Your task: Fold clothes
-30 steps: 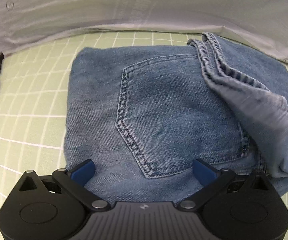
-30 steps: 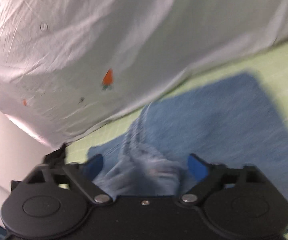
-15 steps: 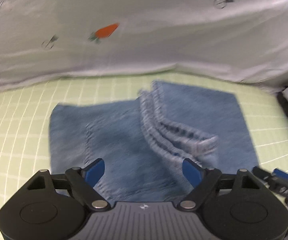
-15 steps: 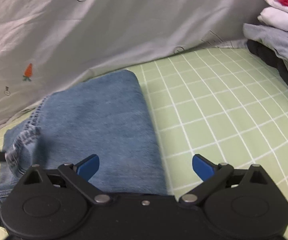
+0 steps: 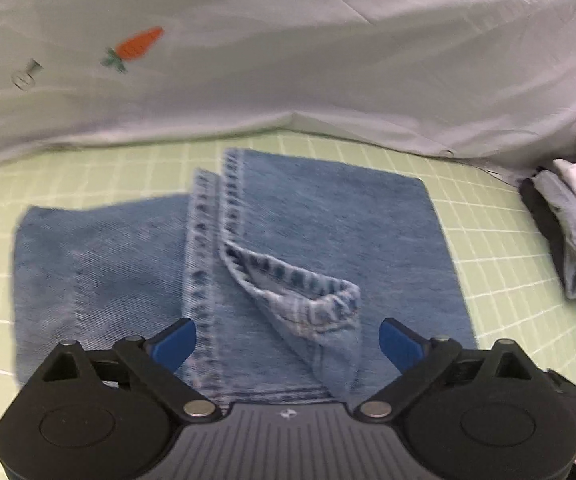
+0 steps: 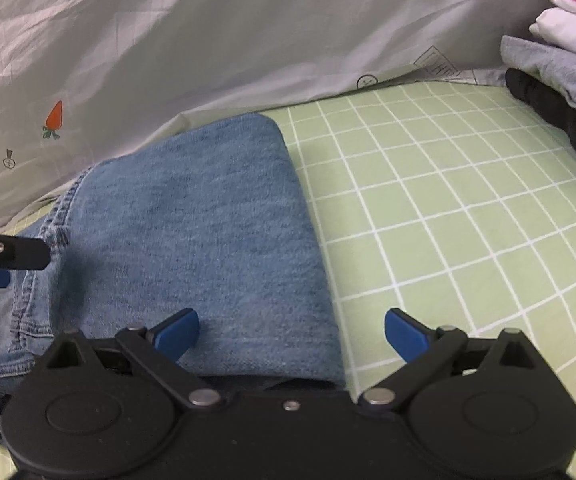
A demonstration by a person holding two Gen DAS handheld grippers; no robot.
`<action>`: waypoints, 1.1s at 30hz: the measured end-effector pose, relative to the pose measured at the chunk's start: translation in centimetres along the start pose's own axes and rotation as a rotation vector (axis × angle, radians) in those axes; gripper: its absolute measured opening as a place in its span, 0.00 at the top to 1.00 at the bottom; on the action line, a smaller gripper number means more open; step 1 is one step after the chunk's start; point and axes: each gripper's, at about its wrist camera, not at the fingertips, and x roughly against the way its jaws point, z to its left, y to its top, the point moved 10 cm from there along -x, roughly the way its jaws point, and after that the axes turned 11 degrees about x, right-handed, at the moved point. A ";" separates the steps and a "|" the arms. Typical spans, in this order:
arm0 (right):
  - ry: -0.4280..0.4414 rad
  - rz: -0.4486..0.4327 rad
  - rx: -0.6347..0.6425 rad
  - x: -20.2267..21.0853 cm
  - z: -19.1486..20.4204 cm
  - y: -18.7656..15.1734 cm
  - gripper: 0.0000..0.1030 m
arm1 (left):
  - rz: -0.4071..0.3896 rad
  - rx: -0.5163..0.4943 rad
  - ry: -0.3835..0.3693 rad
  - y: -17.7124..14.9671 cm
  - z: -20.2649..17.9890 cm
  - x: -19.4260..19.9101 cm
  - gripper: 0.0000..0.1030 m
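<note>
With both jaws wide & empty, left gripper opening, right gripper over the folded blue denim jeans on green grid mat. Risk: loose hem flap unfolds if nudged.

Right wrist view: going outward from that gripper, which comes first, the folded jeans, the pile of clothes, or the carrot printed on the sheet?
1. Folded jeans: right at the right gripper, partly between its open fingers, toward the left.
2. Carrot print: farther back, upper left, on the grey sheet.
3. Pile of clothes: far upper right. These last two are close to call.
</note>
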 end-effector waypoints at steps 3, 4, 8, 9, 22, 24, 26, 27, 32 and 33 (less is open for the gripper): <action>-0.011 0.006 0.011 -0.2 0.1 0.0 0.01 | 0.006 -0.001 0.019 -0.6 0.0 -0.6 0.05; -0.015 0.007 0.013 -0.2 0.0 0.0 0.01 | 0.005 -0.008 0.032 -0.7 0.0 -0.7 0.05; -0.018 0.012 0.002 -0.3 -0.1 -0.2 0.01 | 0.005 -0.030 0.083 -1.1 0.3 -1.5 0.05; -0.020 0.015 0.000 -0.4 -0.2 -0.3 0.01 | 0.002 -0.023 0.090 -1.1 0.6 -1.6 0.05; -0.039 0.009 0.004 0.2 -0.3 0.1 0.01 | -0.093 -0.023 0.077 -1.2 1.0 0.4 0.75; -0.046 -0.001 0.007 0.6 -0.3 0.3 0.00 | -0.148 -0.072 0.090 -1.0 0.4 1.6 0.77; -0.054 -0.012 0.007 1.1 -0.5 0.5 0.01 | -0.216 -0.092 0.108 -0.6 0.1 3.2 0.78; -0.057 -0.019 0.006 1.3 -0.6 0.7 0.01 | -0.257 -0.100 0.118 -0.3 0.1 4.3 0.78; -0.067 -0.047 0.010 2.6 -0.7 1.2 0.00 | -0.457 -0.151 0.210 0.7 1.2 10.7 0.79; -0.070 -0.048 0.013 2.8 -0.7 1.3 0.00 | -0.476 -0.134 0.241 0.5 2.3 11.9 0.79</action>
